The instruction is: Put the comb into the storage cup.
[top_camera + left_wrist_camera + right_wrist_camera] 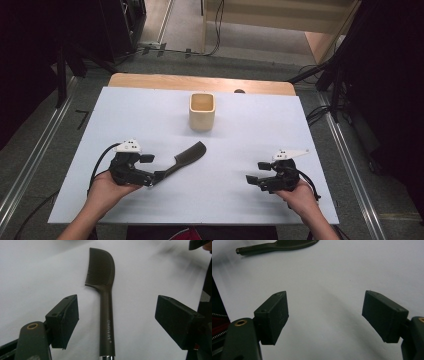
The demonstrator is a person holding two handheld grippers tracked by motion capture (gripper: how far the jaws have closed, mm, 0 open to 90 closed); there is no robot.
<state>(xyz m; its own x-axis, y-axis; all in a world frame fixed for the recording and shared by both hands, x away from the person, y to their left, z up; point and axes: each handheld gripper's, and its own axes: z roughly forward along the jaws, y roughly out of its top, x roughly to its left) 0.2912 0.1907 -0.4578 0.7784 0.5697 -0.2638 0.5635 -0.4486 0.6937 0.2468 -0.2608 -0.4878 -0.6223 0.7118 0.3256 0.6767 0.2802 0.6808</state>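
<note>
Scene: a person's left gripper (159, 176) brackets the handle of a dark comb (105, 302) on the white table (250, 145).
Left jaws: spread wide, pads clear of the handle on both sides, gripping nothing.
Right gripper (254, 180): spread wide and empty, well apart from the comb.
Comb: flat on the table, near a tan cup (202, 111).
Axis: runs from the left gripper toward the cup, toothed head farthest away.
Technique: likely best to centre the handle, then close squarely.

L gripper (150, 172) low, jaws wide apart — R gripper (255, 179) likewise, both hands near table edge.
</note>
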